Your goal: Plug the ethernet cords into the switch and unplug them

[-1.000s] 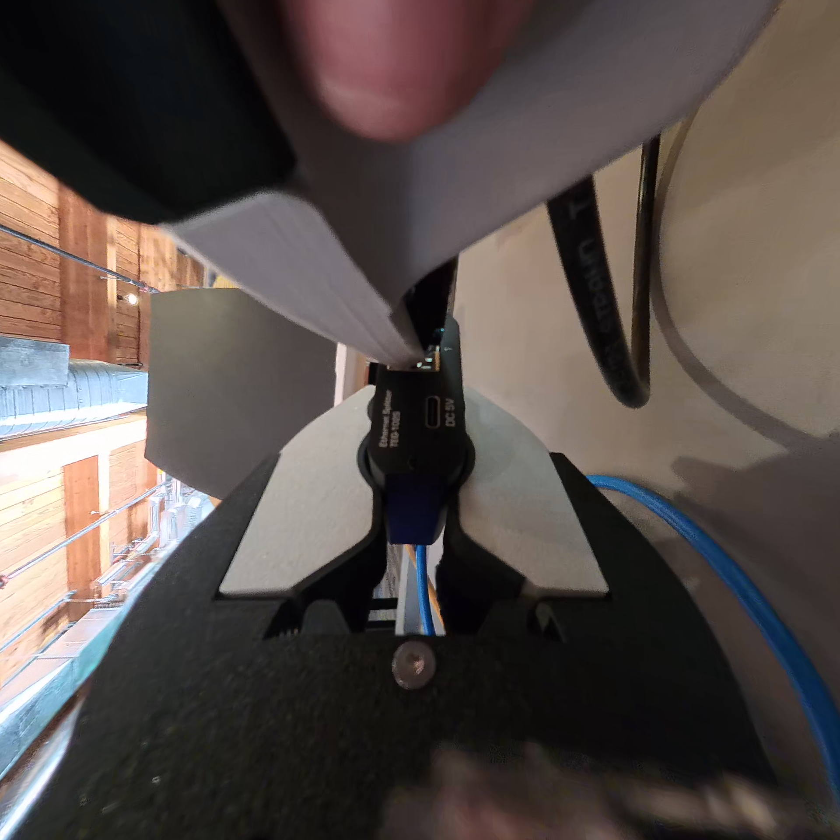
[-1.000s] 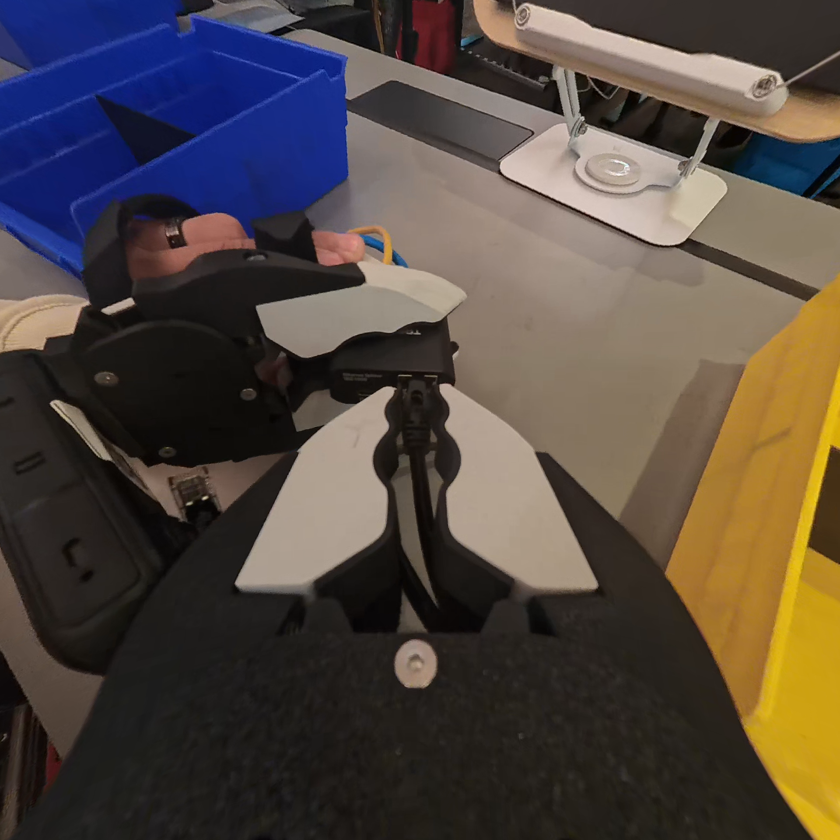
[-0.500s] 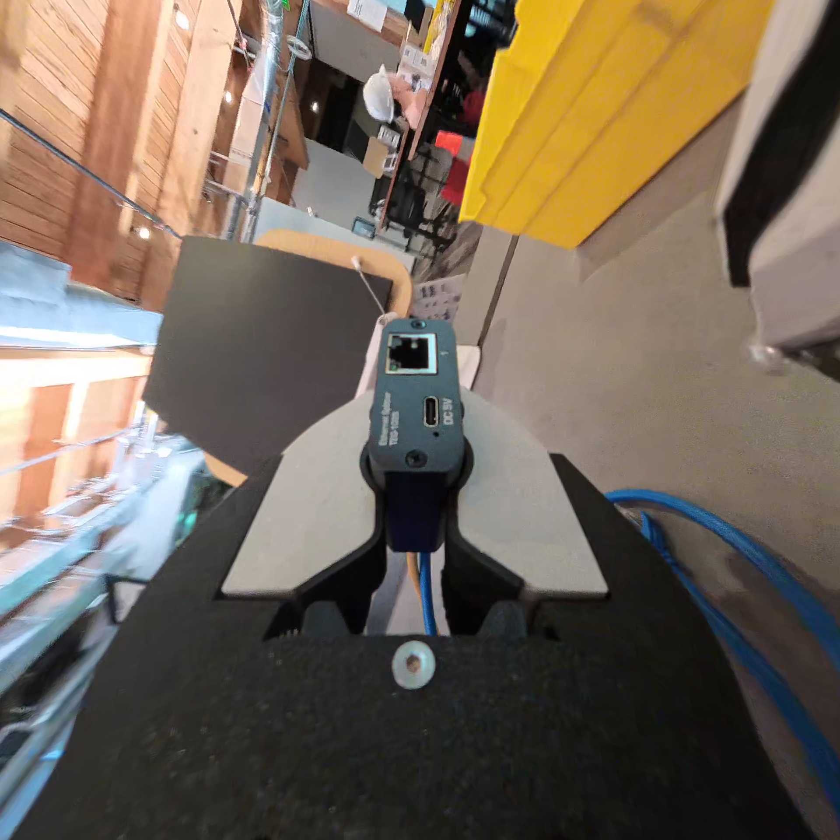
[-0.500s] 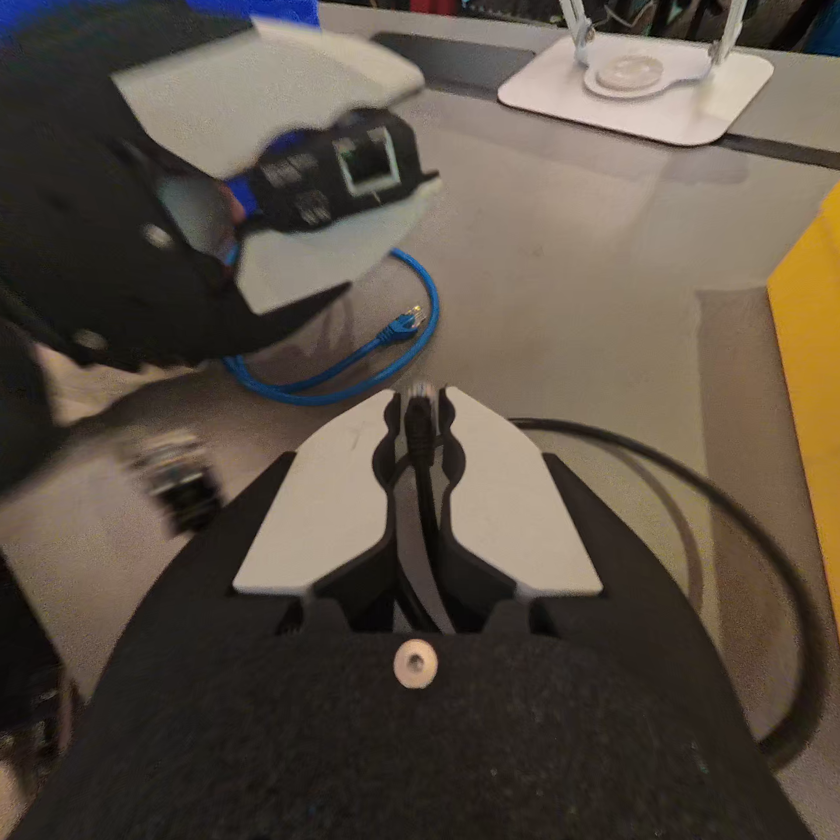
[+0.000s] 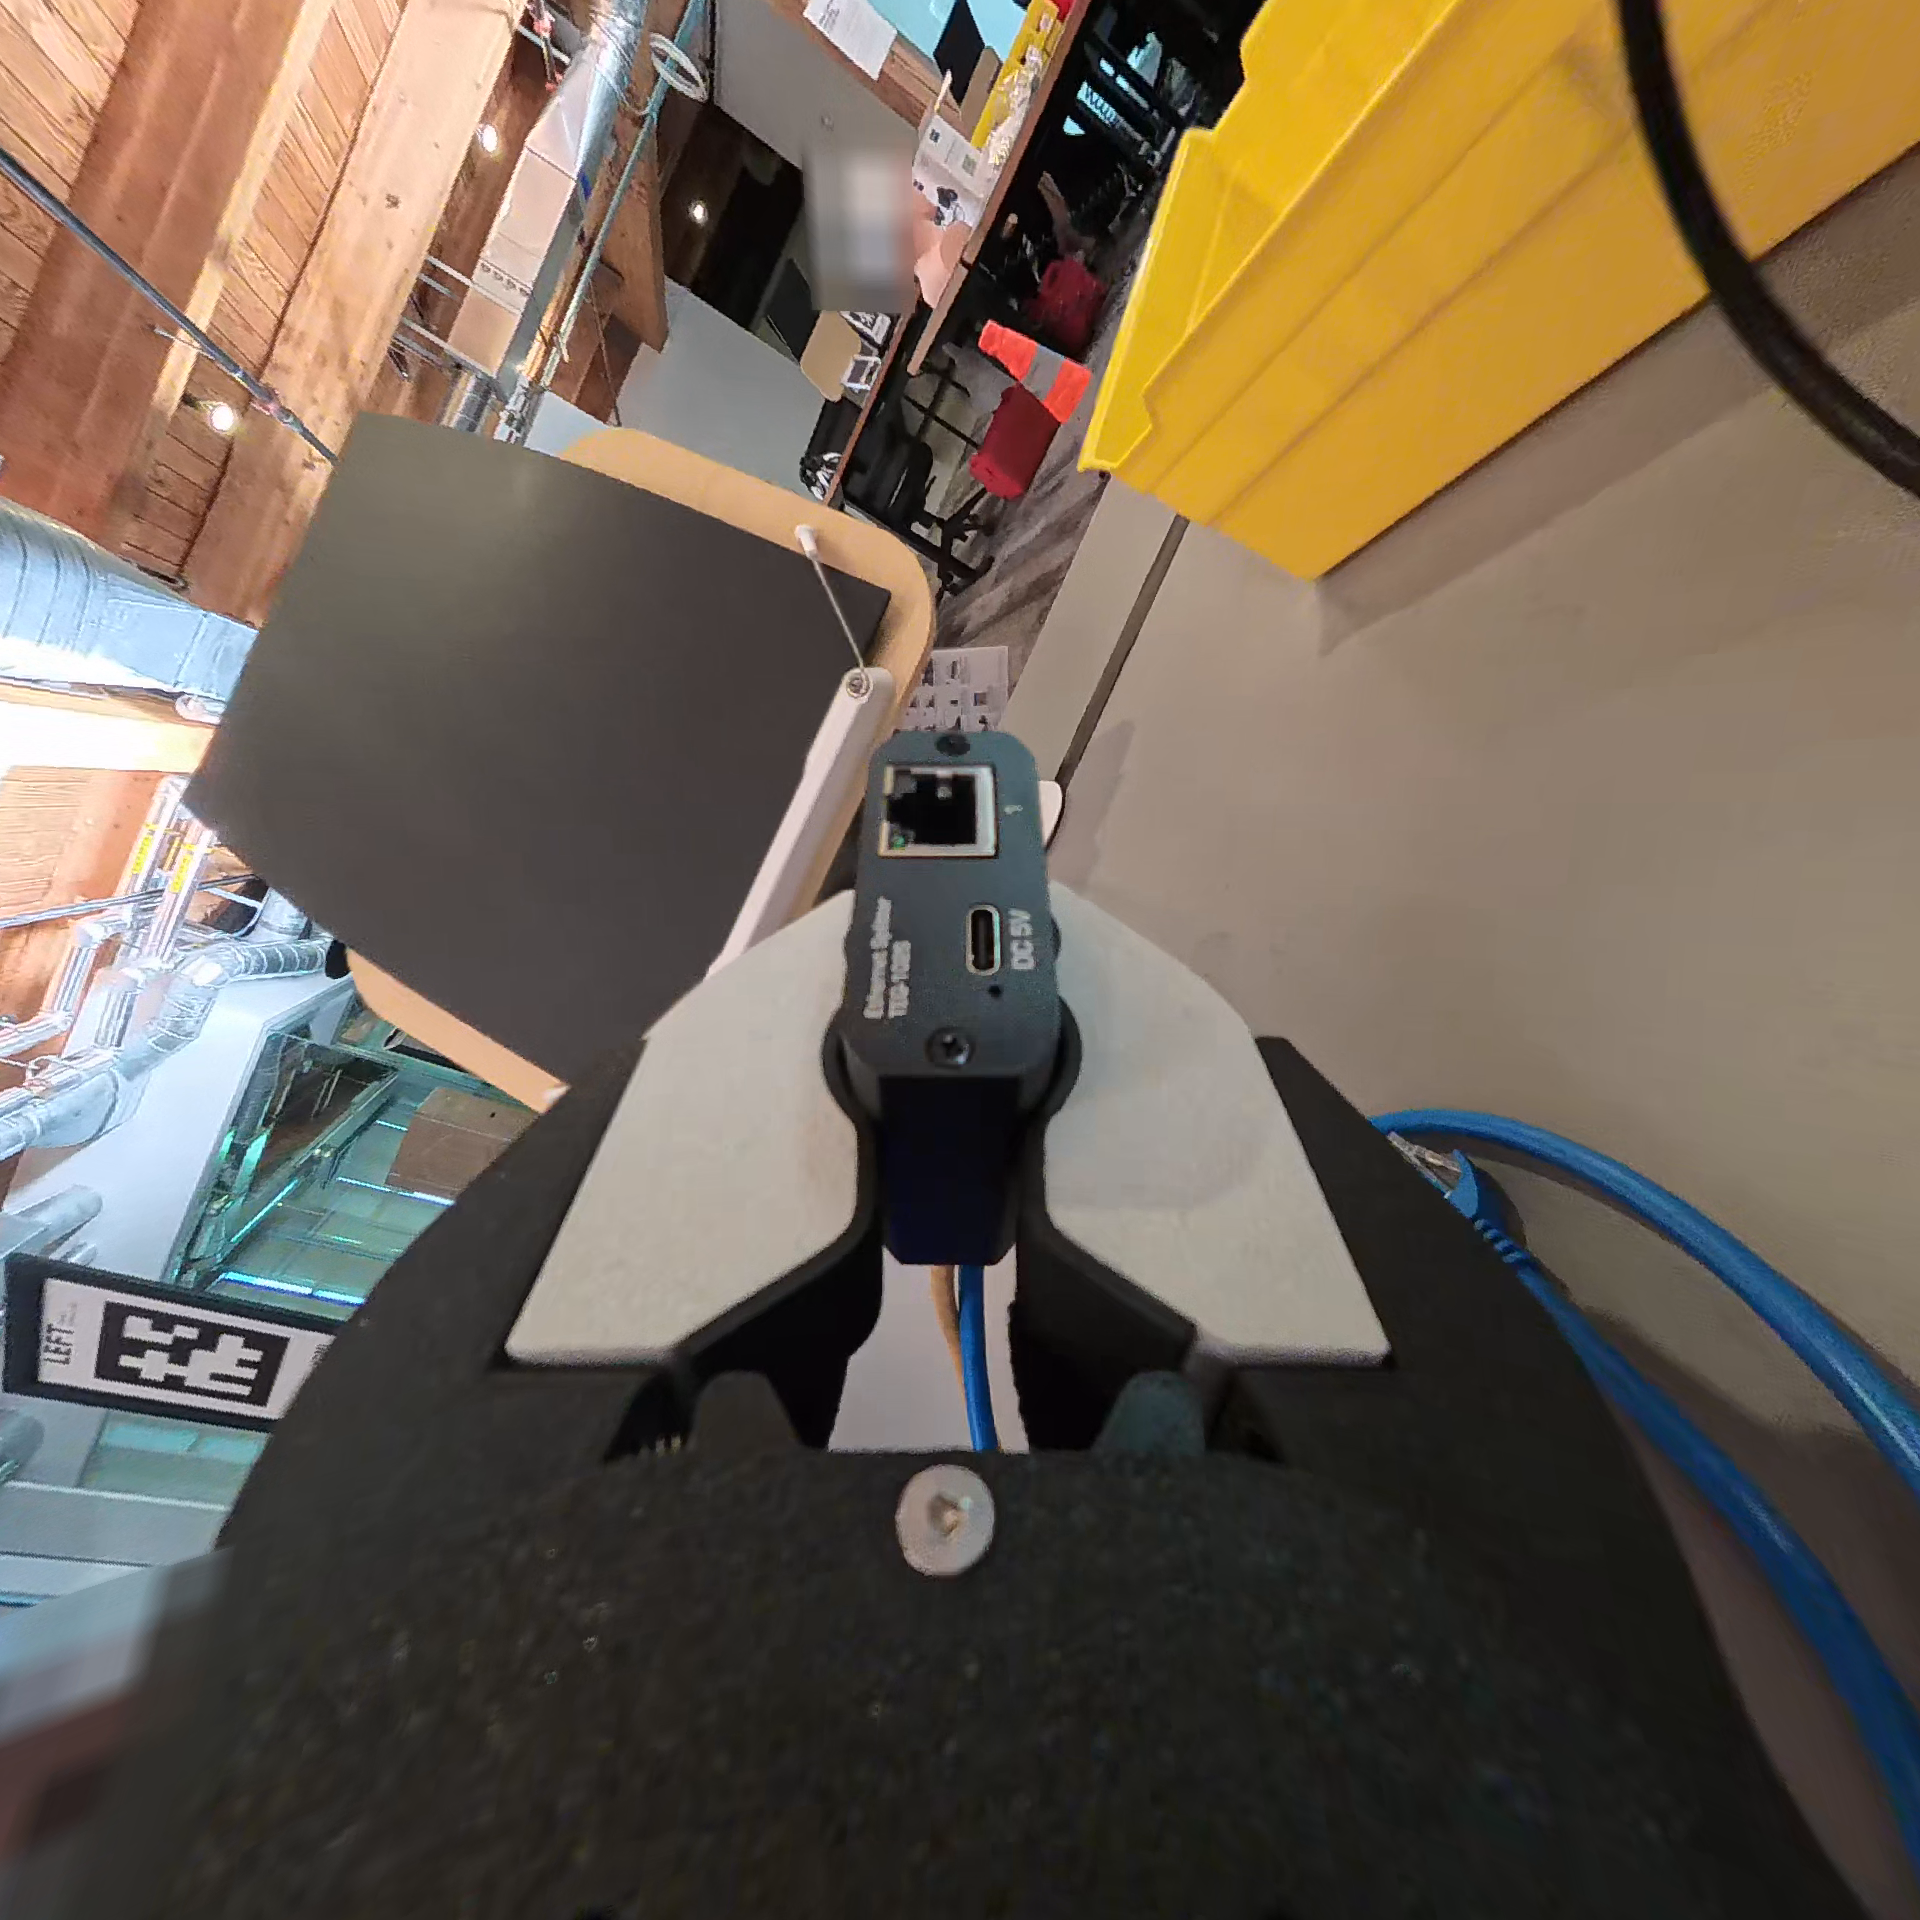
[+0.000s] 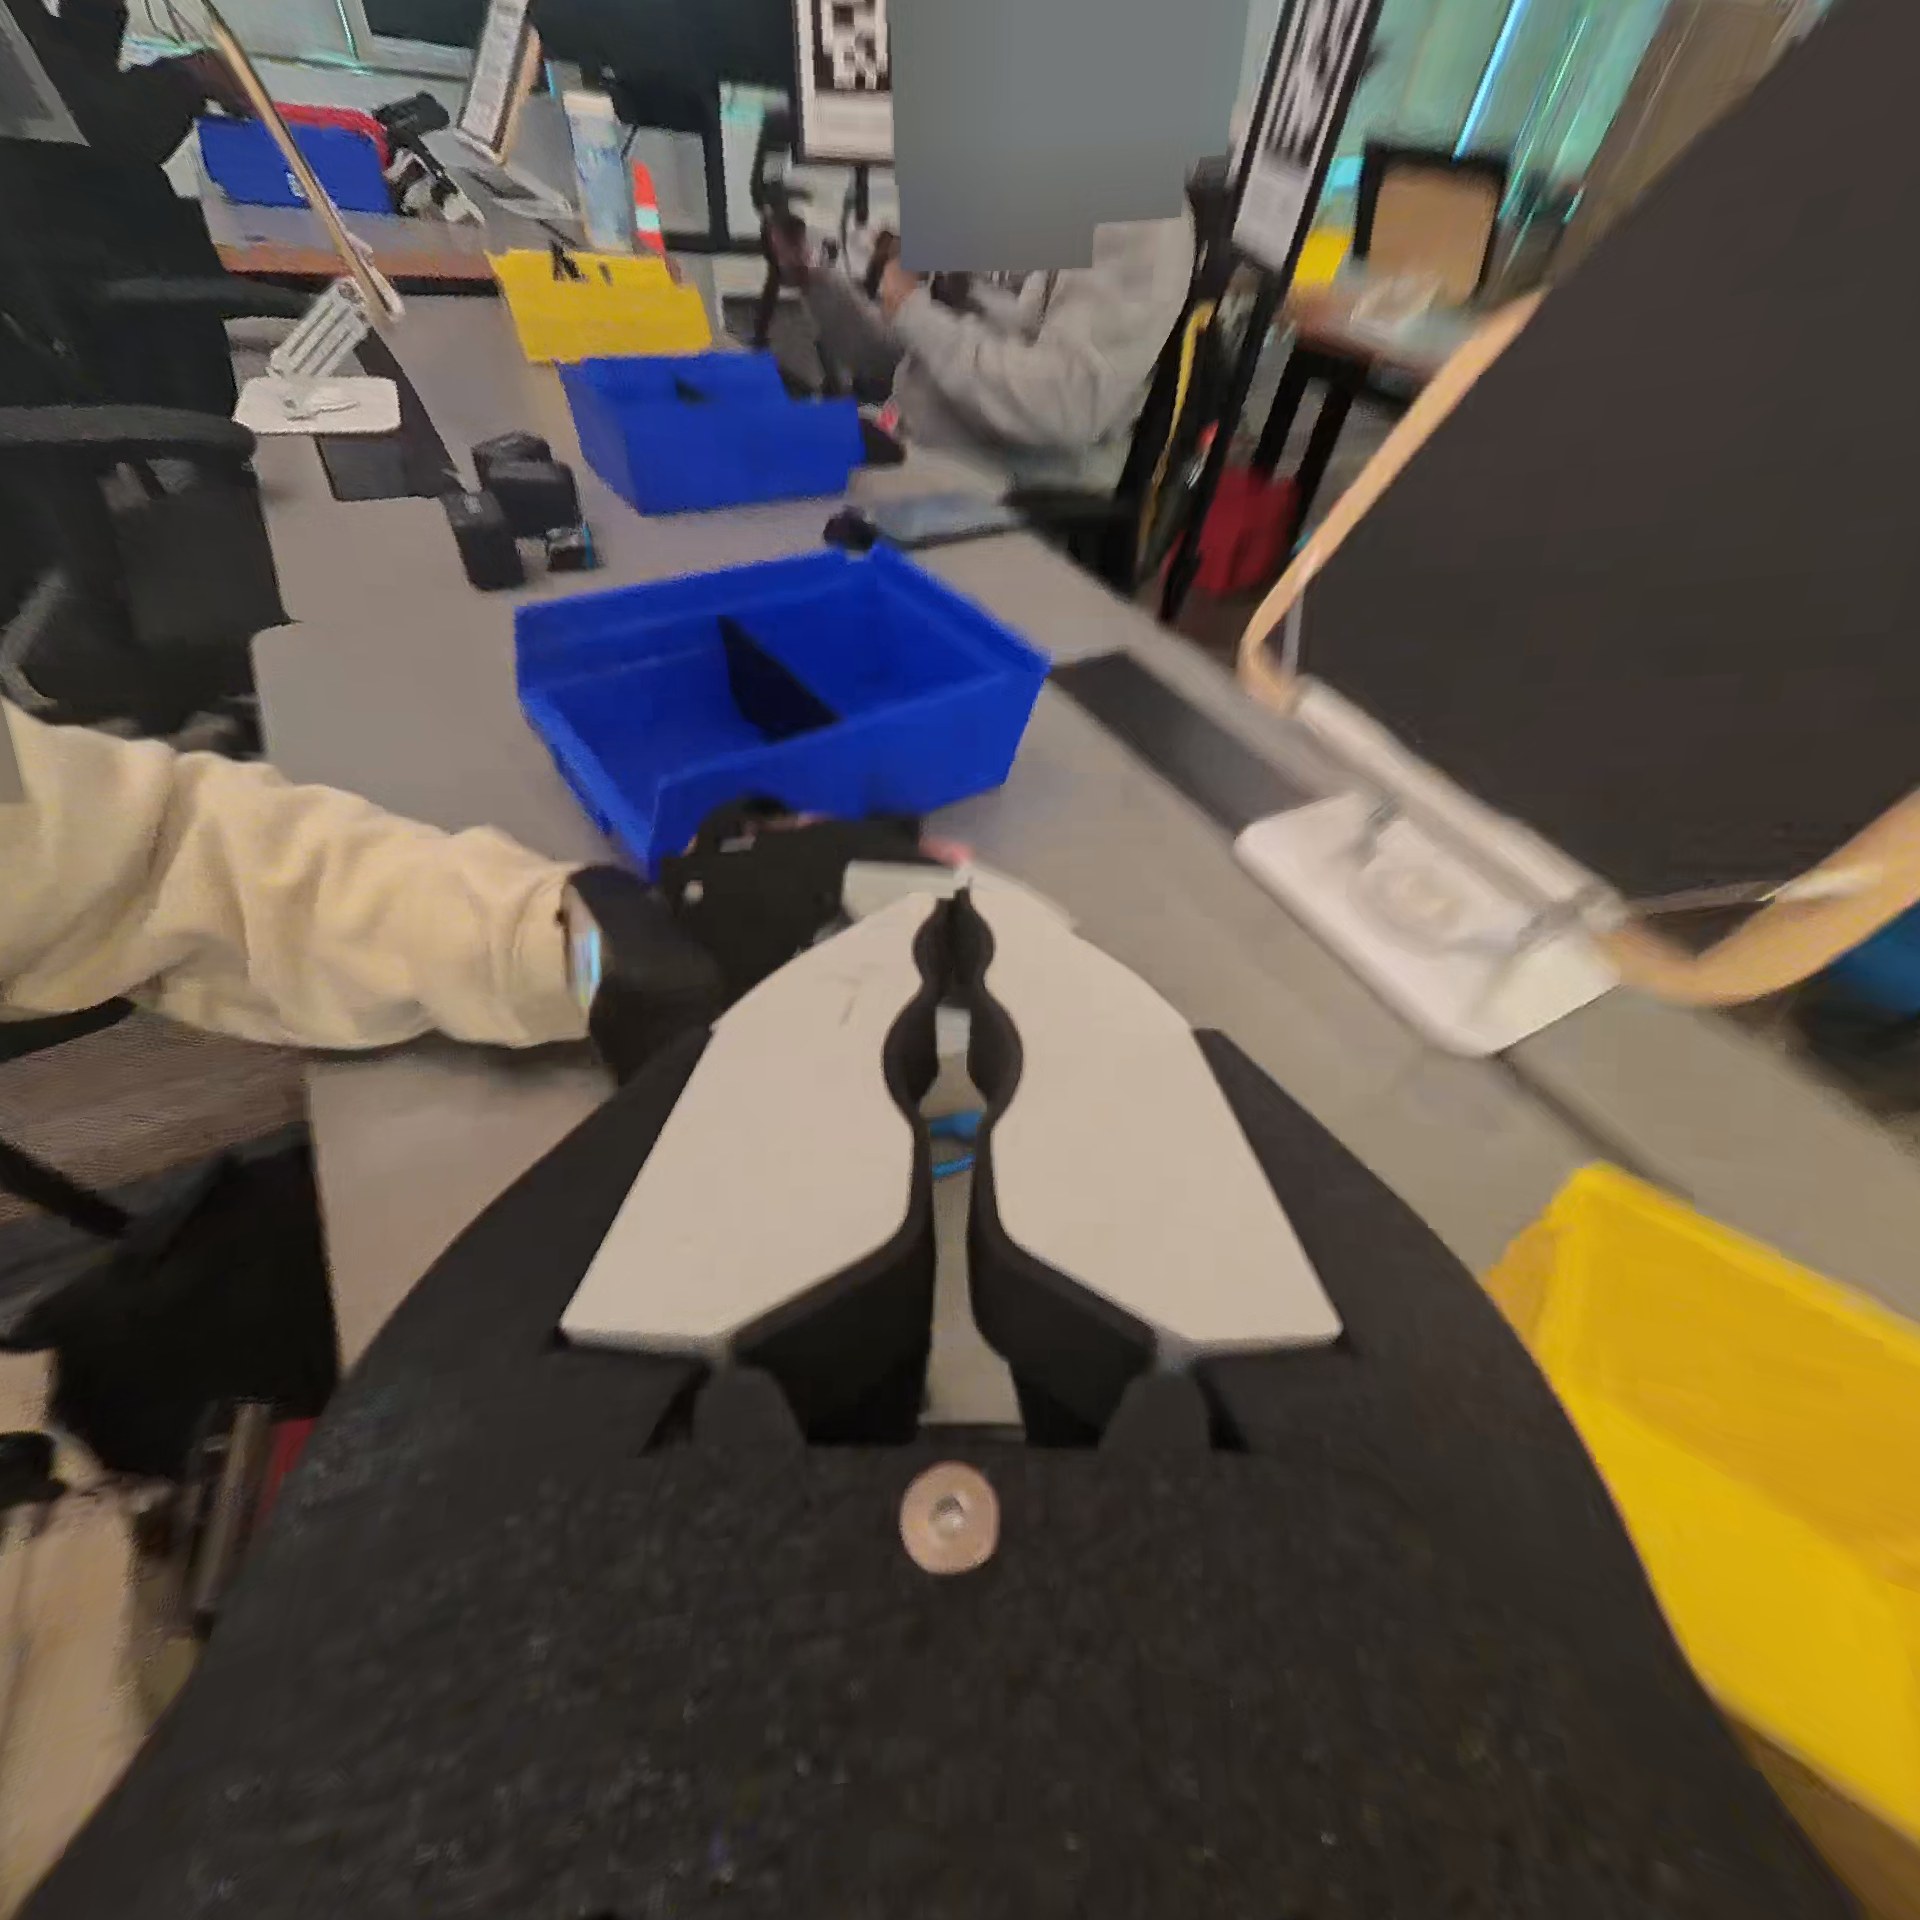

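Observation:
My left gripper (image 5: pixel 951 935) is shut on a small black switch (image 5: pixel 940 966), held above the grey table. The switch's front ethernet port (image 5: pixel 935 810) is empty. A blue cord (image 5: pixel 977 1351) and an orange cord (image 5: pixel 943 1304) run from its rear between my fingers. More blue cord (image 5: pixel 1683 1330) lies on the table to the right, with a loose plug (image 5: pixel 1455 1184). A black cord (image 5: pixel 1714 260) hangs at the upper right. My right gripper (image 6: pixel 954 906) is shut and empty, raised above the table. The left gripper (image 6: pixel 790 873) shows beyond it on a cream-sleeved arm.
A yellow bin (image 6: pixel 1714 1455) stands close on the right and also shows in the left wrist view (image 5: pixel 1455 260). A blue divided bin (image 6: pixel 779 686) stands behind the left gripper. A dark board on a white stand (image 6: pixel 1403 904) is at the right. A person sits at the far table. Spacing between my two grippers at the tips: around 20 centimetres.
The black cord's plug came out of the switch, then left my right gripper, which rose and tilted up. The left gripper still holds the switch, its port now empty.

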